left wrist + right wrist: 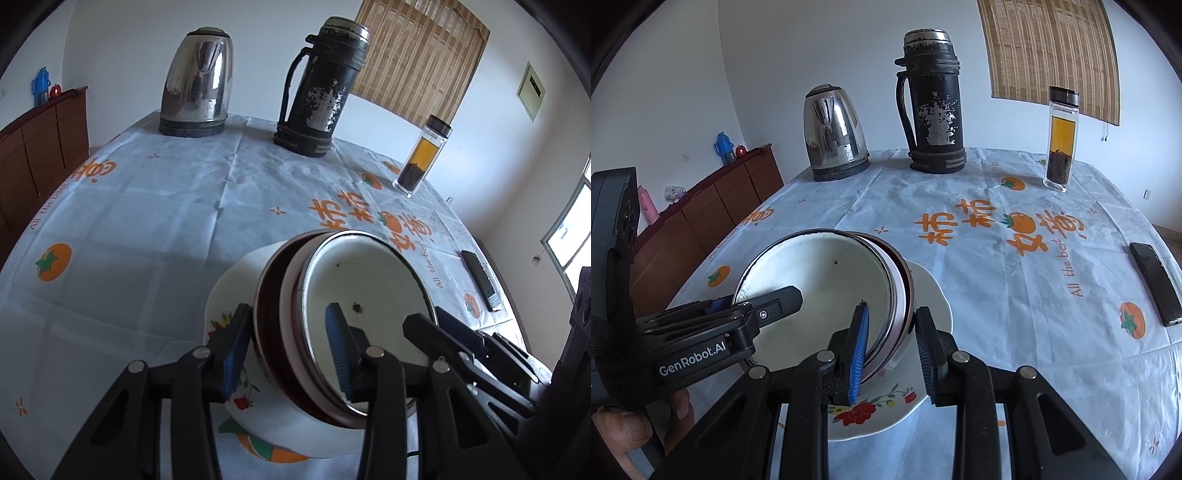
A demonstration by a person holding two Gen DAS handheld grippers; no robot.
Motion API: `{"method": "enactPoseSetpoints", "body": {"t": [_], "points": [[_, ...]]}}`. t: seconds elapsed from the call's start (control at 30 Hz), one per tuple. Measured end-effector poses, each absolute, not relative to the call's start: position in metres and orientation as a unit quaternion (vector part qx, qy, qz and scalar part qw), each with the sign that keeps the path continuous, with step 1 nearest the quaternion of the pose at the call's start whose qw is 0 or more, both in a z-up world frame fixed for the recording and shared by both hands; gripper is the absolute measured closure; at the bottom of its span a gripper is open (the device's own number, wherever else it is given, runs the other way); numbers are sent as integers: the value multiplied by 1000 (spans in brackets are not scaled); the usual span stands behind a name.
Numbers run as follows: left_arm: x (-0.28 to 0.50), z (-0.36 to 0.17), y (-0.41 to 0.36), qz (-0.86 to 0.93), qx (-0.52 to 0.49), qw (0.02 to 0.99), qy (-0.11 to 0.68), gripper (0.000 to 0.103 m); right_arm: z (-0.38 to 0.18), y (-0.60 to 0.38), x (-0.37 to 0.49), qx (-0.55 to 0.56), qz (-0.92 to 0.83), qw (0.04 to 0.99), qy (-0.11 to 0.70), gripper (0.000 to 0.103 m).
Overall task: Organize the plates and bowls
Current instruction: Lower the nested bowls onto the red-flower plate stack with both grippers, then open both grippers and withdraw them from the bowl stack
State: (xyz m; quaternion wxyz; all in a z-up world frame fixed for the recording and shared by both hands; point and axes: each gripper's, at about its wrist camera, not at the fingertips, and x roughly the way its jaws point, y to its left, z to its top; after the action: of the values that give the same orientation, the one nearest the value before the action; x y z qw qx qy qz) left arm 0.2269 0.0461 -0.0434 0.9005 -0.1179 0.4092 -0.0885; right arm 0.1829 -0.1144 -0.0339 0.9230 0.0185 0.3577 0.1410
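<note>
I have both grippers on a stack of bowls [332,332] that sits tilted on a flowered plate [236,291], directly ahead of and below each camera. My left gripper [288,347] straddles the stack's near rim, one finger [234,350] outside against the dark outer bowl, the other [338,347] inside the white top bowl [820,280]; the jaws stand partly spread and I cannot tell whether the pads press the rim. My right gripper [894,350] does likewise on the opposite side, its blue-padded finger [860,350] inside the white bowl and its other finger [925,350] outside, just beside the stack, over the plate; whether it pinches I cannot tell either. Each gripper shows in the other's view, reaching in from the side. Farther ahead on the tablecloth [997,280] stand a kettle [834,133], a black flask [932,103] and a tea bottle [1060,140]; a phone [1154,282] lies off to my right.
</note>
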Motion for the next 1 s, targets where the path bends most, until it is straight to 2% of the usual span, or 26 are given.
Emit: {"method": "enactPoseSetpoints", "body": {"t": [0.27, 0.4, 0.57, 0.77, 0.9, 1.0], "points": [[228, -44, 47, -89, -119, 900, 410, 63, -36, -113, 182, 16, 143, 923, 357, 71], [227, -43, 47, -91, -121, 900, 409, 57, -36, -113, 182, 10, 145, 923, 357, 69], [226, -41, 46, -93, -121, 902, 404, 54, -38, -108, 180, -2, 149, 924, 352, 63], [224, -38, 45, -90, -119, 907, 395, 52, -38, -108, 178, -3, 156, 925, 347, 61], [218, -29, 50, -81, -119, 919, 367, 40, -32, -106, 171, -13, 162, 933, 320, 54], [214, -21, 54, -76, -123, 929, 342, 39, -23, -105, 160, -26, 170, 944, 282, 49]]}}
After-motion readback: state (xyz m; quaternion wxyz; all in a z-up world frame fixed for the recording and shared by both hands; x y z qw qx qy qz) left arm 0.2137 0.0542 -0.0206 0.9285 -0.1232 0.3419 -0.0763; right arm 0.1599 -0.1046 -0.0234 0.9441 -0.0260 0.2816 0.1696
